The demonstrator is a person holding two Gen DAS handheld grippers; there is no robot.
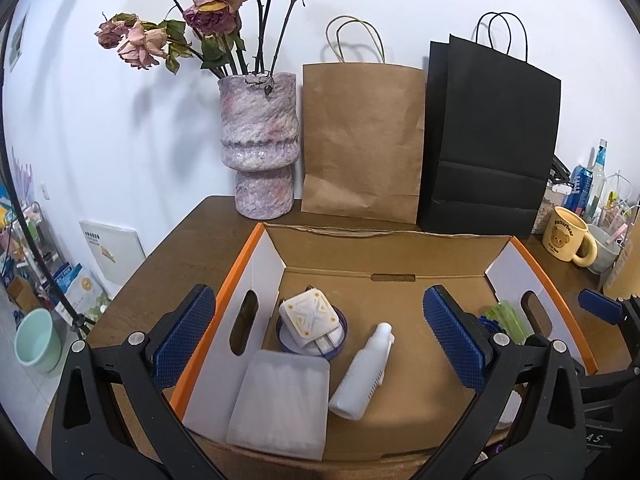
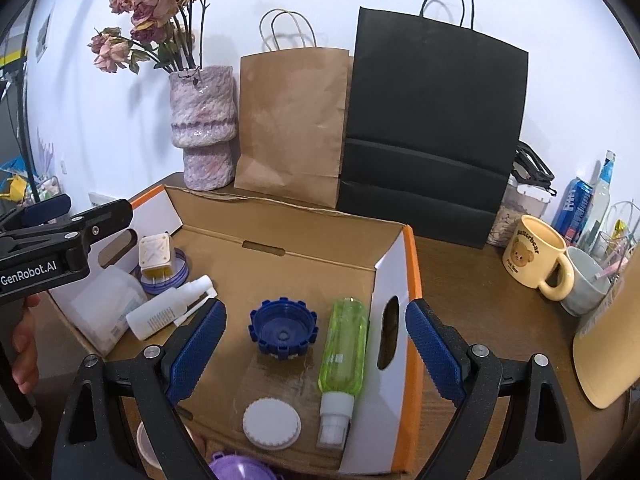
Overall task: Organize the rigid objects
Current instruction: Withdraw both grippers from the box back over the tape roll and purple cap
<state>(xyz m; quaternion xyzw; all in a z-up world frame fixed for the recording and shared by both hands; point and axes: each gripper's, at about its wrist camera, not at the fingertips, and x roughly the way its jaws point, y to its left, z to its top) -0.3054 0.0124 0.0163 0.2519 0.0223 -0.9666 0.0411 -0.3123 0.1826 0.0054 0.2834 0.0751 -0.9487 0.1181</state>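
Note:
An open cardboard box [image 1: 400, 248] [image 2: 404, 288] with orange-edged white sides stands on the brown table. Inside lie a white charger [image 1: 310, 318] [image 2: 155, 258] on a blue-rimmed lid, a white spray bottle [image 1: 362, 372] [image 2: 172, 308], a frosted plastic case [image 1: 280, 400], a blue cap [image 2: 283, 330], a green bottle [image 2: 344, 356] [image 1: 508, 318] and a white lid [image 2: 272, 424]. My left gripper [image 1: 320, 344] hangs open over the box's left half, holding nothing. My right gripper [image 2: 316, 352] is open above the right half, straddling the box's right wall, with nothing held.
Behind the box stand a vase of dried roses [image 1: 262, 144], a brown paper bag [image 1: 362, 140] and a black paper bag [image 1: 492, 140]. A yellow bear mug [image 2: 536, 258], a grey cup, a can and bottles crowd the right. A purple object [image 2: 236, 470] sits below the box's near edge.

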